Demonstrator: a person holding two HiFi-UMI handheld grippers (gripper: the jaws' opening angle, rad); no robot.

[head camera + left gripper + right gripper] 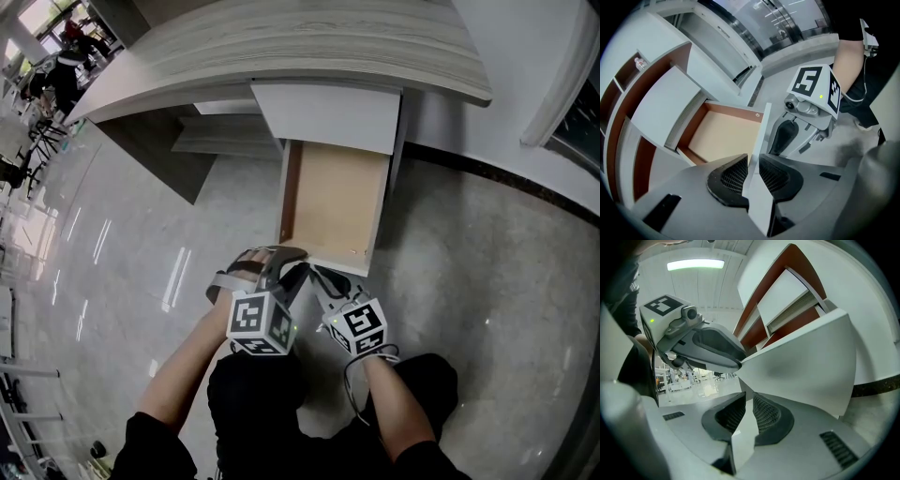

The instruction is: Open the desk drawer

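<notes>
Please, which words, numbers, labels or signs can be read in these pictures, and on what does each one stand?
None can be read.
Marker cubes: black-and-white square patterns only, no letters.
Small item on the shelf: any label is too small to read.

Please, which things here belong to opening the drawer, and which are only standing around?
Belong: drawer, already pulled out and empty; desk; left gripper and right gripper, both clamped on its front edge.
Only around: shelf under the desk; floor; distant people.

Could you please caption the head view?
Open desk drawer, its front panel gripped by the left gripper and right gripper.
</notes>
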